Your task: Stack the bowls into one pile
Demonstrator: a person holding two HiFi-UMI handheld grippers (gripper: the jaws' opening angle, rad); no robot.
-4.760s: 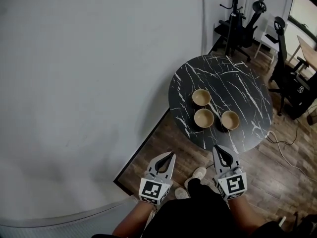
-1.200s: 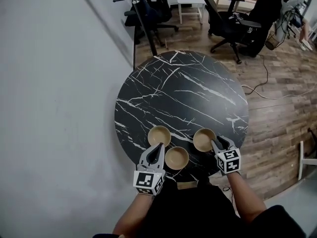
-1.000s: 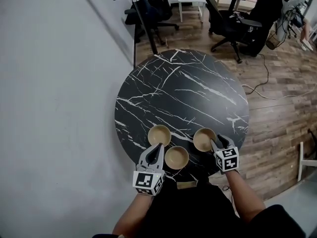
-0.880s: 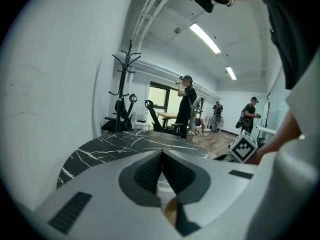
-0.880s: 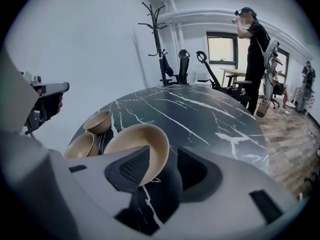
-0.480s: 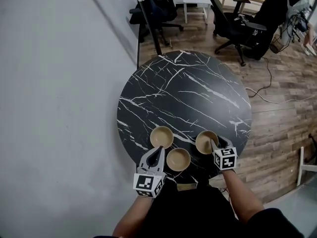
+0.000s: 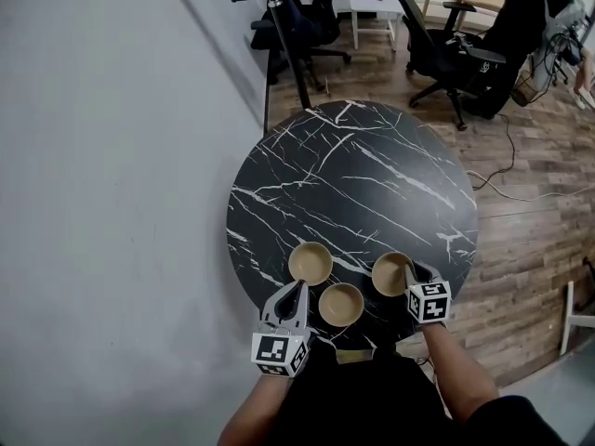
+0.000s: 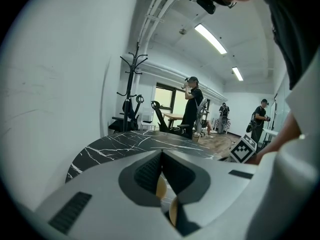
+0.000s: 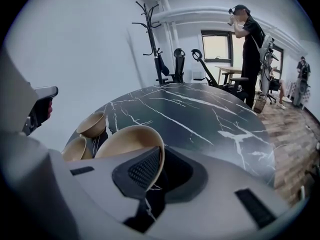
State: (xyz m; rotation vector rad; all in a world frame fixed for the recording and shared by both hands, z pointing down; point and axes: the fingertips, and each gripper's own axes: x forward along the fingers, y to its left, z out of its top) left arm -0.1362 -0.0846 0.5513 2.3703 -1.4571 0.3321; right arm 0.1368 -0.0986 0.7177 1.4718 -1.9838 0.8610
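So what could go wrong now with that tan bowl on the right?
The right gripper is closing its jaws on just the rim of the round tan bowl; held by one edge, it may tilt or slip when lifted. It sits near the edge of the round black marble table, so it could drop off. The middle tan bowl is close and might get knocked.

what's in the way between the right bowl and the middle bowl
Nothing visible. The right gripper is closing with the rim of the right bowl between its jaws; only bare table lies between it and the middle bowl. The left gripper, shut, is on the middle bowl's far side.
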